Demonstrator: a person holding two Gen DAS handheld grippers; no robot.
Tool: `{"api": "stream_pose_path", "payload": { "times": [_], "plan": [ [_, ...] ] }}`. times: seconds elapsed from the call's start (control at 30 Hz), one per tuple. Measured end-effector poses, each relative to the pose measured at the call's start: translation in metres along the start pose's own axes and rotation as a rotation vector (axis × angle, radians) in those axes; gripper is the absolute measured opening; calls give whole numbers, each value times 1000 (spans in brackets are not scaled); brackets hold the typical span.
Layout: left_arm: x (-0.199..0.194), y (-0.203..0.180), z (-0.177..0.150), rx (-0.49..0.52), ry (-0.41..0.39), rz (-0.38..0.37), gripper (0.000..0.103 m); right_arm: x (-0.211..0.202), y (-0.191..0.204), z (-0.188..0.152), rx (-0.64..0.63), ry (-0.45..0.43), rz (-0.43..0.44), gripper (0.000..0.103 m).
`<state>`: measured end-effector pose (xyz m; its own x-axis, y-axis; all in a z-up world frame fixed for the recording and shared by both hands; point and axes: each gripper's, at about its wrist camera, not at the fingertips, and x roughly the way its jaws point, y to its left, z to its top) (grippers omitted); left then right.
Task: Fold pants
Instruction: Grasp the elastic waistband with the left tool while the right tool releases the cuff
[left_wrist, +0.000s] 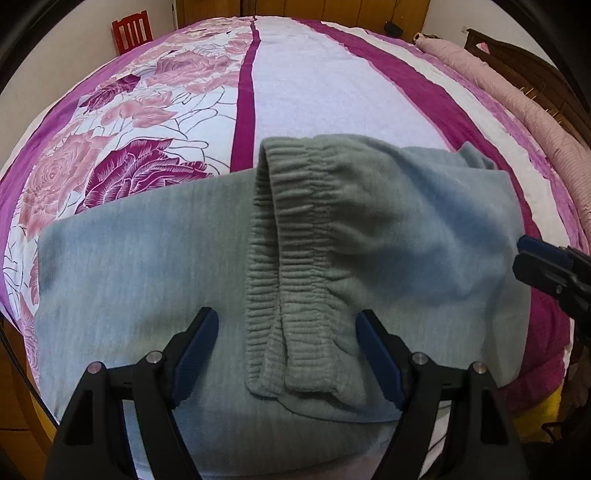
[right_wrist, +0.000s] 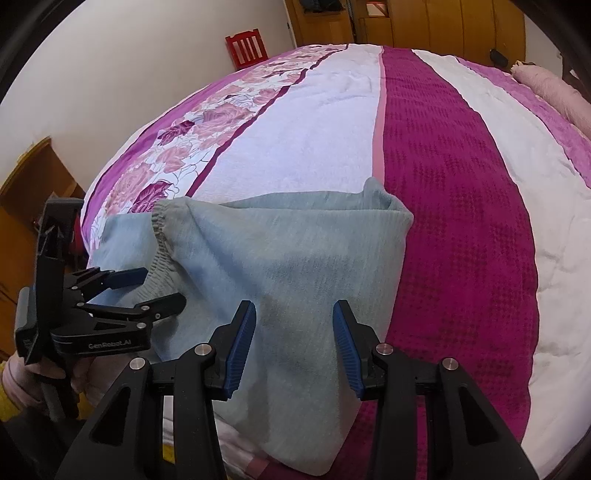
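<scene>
Pants (left_wrist: 424, 229), grey-green and soft, lie folded on the near edge of a bed, and I see them first through my left wrist camera. Their ribbed elastic waistband (left_wrist: 295, 266) runs from far to near down the middle of the picture, lying on top of the flat cloth. My left gripper (left_wrist: 286, 321) hovers over the near end of that waistband. Its jaws are spread wide, one blue pad on each side of the band, and nothing is pinched between them; I cannot tell whether the tips touch the cloth. At the right edge, my right gripper (left_wrist: 524, 256) pokes into view beside the pants' right side. The bedspread (left_wrist: 314, 85) has a pale centre panel, magenta stripes and pink roses on the left. A red chair (left_wrist: 132, 31) stands against the far wall.

Through my right wrist camera, the pants (right_wrist: 295, 258) fill the near centre, draped over the bed's near edge. My right gripper (right_wrist: 294, 317) sits above the cloth with jaws well apart, holding nothing. To the left, my left gripper (right_wrist: 166, 286) is seen side-on, also open, its fingers either side of the waistband (right_wrist: 160, 236). A hand (right_wrist: 88, 380) holds its handle. The magenta stripe of the bedspread (right_wrist: 443, 184) lies just right of the pants.
</scene>
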<state>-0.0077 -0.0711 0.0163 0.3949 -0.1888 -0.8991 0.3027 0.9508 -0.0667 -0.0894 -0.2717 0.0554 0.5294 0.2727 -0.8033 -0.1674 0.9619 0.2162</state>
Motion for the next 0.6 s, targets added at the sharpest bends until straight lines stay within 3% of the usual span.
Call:
{"api": "stream_pose_path", "payload": {
  "times": [0.2, 0.37, 0.43, 0.6],
  "plan": [
    [5, 1, 3, -5, -17, -6, 79, 2, -4, -2, 19, -4, 21, 44],
    [-3, -7, 3, 12, -42, -5, 46, 2, -8, -3, 38, -10, 34, 44],
    [-8, -12, 1, 30, -62, 7, 38, 2, -9, -4, 46, -12, 38, 44],
    [-4, -11, -1, 20, -65, -7, 37, 1, -10, -4, 55, -17, 43, 44]
  ]
}}
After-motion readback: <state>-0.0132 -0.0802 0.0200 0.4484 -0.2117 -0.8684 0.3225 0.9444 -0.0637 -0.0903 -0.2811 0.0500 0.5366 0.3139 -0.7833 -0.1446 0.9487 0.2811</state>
